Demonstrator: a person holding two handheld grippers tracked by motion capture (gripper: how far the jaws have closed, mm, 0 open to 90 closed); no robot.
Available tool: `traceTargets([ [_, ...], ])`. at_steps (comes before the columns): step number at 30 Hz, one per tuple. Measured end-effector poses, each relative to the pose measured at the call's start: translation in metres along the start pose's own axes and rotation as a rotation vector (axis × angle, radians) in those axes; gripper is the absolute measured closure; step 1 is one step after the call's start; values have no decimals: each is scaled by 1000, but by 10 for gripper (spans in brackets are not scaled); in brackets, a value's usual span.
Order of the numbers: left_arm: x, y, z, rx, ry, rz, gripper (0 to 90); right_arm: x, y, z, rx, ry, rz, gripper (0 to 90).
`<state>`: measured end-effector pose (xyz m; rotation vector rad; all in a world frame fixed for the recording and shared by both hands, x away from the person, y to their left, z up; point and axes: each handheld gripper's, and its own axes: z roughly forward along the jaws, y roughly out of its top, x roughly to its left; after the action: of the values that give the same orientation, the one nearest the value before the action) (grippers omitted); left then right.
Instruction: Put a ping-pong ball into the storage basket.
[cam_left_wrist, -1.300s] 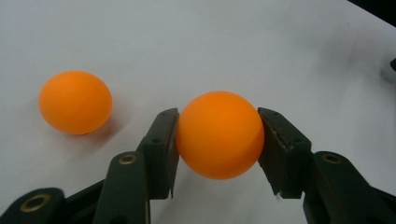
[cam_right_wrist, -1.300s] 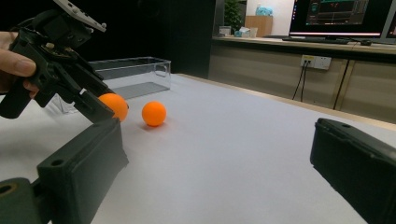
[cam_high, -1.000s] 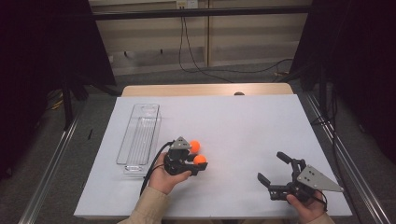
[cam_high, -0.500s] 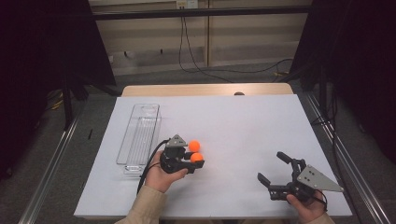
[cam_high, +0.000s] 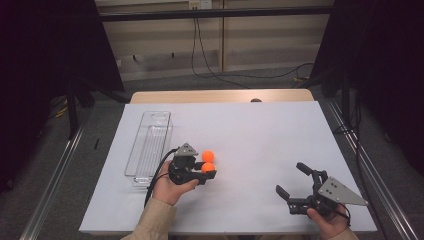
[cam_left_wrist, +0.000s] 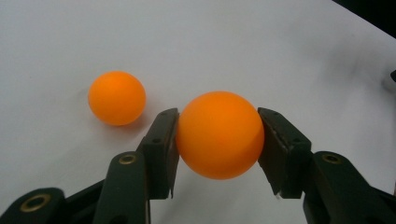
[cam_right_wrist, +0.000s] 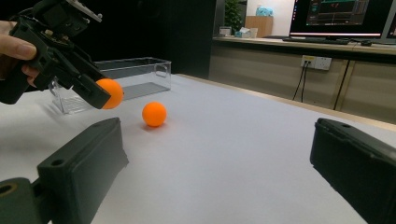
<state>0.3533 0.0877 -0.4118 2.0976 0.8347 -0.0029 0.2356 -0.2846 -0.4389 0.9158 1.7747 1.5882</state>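
At bench centre-left, left gripper (cam_high: 209, 172) clamped on an orange ball (cam_left_wrist: 219, 134), pads squeezing it at three and nine o'clock across the widest part, probably so it can't roll or pop free. Lifted just clear of the white sheet, judging by the shadow below. Second ball (cam_left_wrist: 116, 97) loose on the bench at about ten o'clock of the held one, apart from it. Clear tray (cam_high: 149, 145) waiting at nine o'clock, likely the drop-off. Right gripper (cam_high: 291, 181) parked at the near right, jaws spread wide, nothing between them, kept out of the way.
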Motion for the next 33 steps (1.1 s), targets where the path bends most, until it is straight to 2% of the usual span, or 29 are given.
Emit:
traceTargets([
  [33,11,2,-18,-28,37,-33,508,0,0,0,-2,0,1,25],
])
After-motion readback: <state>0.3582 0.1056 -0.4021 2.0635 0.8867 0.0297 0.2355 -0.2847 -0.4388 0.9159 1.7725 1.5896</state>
